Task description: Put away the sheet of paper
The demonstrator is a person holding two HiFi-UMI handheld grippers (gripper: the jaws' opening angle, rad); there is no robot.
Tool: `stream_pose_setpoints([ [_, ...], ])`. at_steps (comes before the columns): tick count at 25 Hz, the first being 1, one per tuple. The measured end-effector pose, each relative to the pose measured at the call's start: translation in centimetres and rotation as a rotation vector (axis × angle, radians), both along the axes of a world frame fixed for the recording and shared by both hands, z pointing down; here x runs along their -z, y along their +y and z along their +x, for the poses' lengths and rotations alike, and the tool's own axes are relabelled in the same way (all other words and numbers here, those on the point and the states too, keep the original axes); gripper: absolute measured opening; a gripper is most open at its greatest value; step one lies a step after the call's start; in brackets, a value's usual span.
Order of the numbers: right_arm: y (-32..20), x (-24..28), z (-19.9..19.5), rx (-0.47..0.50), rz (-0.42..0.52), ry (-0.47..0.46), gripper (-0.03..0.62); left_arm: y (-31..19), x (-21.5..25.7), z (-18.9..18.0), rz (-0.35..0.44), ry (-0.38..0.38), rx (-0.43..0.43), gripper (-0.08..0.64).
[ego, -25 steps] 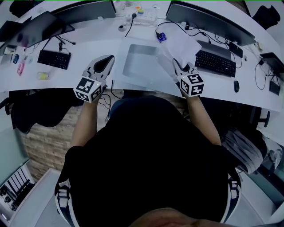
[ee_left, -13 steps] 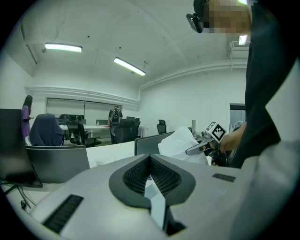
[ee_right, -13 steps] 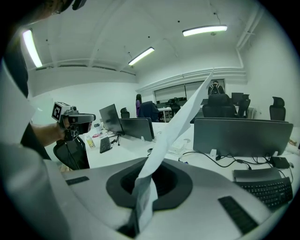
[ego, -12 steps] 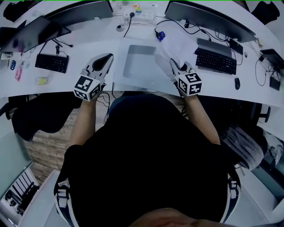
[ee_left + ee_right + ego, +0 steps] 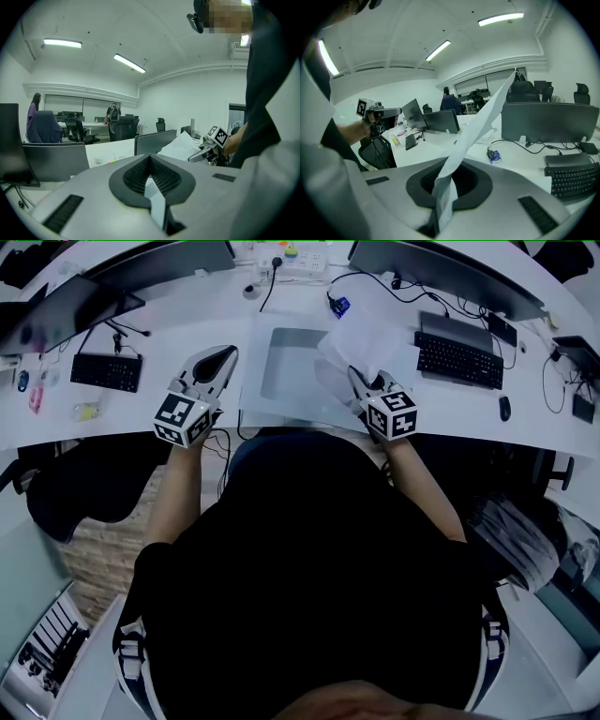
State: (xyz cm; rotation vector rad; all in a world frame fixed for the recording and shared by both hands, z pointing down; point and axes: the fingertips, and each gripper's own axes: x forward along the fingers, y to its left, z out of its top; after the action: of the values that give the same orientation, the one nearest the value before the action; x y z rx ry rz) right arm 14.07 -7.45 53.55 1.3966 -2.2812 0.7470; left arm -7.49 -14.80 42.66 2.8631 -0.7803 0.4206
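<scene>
Right gripper (image 5: pixel 361 381) has drifted left with the sheet of paper (image 5: pixel 373 341); its corner is now over the grey mat (image 5: pixel 286 367).
My right jaws are clamped on the sheet's near edge, so it stands up off the desk (image 5: pixel 187 404), free to carry. Left gripper (image 5: pixel 221 359) hangs beside the mat, jaws together on nothing, spare for steadying. Drop spot isn't obvious; the mat is my guess.

A flat pad (image 5: pixel 295 362) is laid mid-surface (image 5: pixel 187 315), with a power strip (image 5: pixel 302 259) behind it and the left keyboard (image 5: pixel 108 371) well to its left. Between the pad and the right keyboard (image 5: pixel 459 360), the sheet of paper (image 5: pixel 370 338) is pinched in the right claw (image 5: pixel 356 376).
</scene>
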Motion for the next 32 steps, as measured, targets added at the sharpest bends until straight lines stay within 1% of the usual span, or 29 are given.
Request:
stream_pose_setpoints([
  [16, 0.4, -4.4, -0.7, -0.01, -0.133, -0.111, 0.014, 0.2, -1.8, -0.8, -0.044, -0.016, 0.012, 0.021],
  [22, 0.5, -6.8, 0.2, -0.049, -0.19, -0.148, 0.014, 0.1, -2.4, -0.8, -0.058, -0.026, 0.007, 0.02],
  [32, 0.3, -11.0, 1.5, -0.113, -0.286, -0.204, 0.014, -0.6, -2.5, -0.6, -0.06, -0.04, -0.006, 0.02],
])
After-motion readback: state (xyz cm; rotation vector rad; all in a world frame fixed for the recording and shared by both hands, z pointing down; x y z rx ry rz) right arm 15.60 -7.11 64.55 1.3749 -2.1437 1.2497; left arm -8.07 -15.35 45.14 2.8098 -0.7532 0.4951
